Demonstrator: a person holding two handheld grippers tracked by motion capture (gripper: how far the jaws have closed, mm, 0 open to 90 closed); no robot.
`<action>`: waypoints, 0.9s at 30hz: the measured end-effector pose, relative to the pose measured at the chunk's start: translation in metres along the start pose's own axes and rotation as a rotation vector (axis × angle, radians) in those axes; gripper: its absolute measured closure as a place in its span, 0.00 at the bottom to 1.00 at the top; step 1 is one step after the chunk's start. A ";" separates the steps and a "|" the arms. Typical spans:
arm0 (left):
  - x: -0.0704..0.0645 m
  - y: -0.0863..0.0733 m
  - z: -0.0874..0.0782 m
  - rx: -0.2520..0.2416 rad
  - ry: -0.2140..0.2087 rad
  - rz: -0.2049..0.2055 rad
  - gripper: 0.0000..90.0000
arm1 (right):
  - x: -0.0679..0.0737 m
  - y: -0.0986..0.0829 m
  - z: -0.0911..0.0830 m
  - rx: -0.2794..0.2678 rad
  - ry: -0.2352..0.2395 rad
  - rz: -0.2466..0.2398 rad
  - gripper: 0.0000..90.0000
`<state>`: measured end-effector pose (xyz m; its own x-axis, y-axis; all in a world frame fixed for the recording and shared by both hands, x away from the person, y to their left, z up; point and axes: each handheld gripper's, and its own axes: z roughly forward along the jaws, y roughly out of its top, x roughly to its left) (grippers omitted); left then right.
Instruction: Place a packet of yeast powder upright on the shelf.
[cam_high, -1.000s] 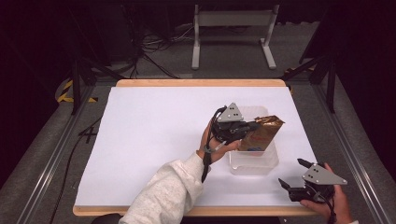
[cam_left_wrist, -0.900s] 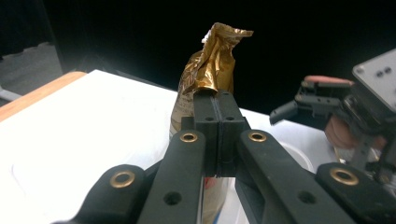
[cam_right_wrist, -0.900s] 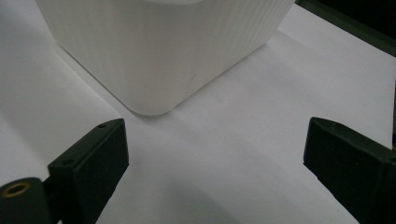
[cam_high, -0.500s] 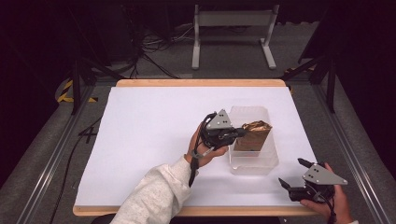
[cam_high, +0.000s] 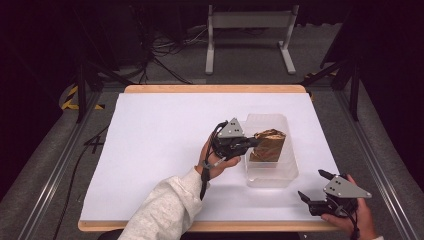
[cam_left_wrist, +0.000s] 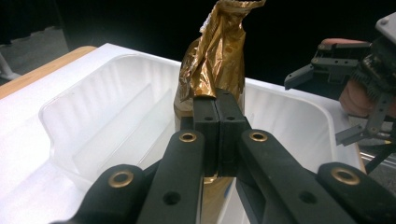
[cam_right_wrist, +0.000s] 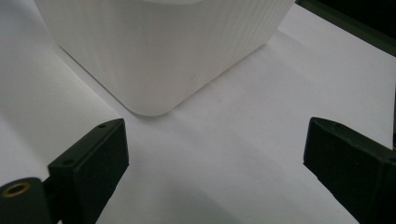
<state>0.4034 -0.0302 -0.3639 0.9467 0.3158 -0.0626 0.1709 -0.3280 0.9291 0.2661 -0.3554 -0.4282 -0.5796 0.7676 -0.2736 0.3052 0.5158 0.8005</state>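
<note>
Placing looks like the step in hand: left gripper (cam_left_wrist: 217, 135) pinches a gold bag (cam_left_wrist: 216, 56) standing inside the clear tub (cam_high: 270, 176). Right gripper (cam_high: 314, 187) (jaws spread wide, holding nothing) waits near the tub's corner. Next, probably: release the bag.
</note>
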 end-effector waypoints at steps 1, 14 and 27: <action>0.001 0.000 0.000 0.002 -0.002 0.002 0.99 | 0.000 0.000 0.000 0.001 0.000 -0.001 0.08; -0.004 0.005 -0.002 0.023 0.036 0.054 0.96 | 0.000 0.000 0.000 -0.001 -0.001 -0.003 0.08; -0.006 0.009 -0.004 0.058 0.035 0.096 0.90 | 0.000 0.000 0.001 -0.002 0.000 -0.003 0.08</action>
<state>0.3979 -0.0315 -0.3531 0.9495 0.3113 0.0391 0.0966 -0.4086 0.9076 0.2666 -0.3549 -0.4284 -0.5806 0.7662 -0.2755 0.3025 0.5172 0.8006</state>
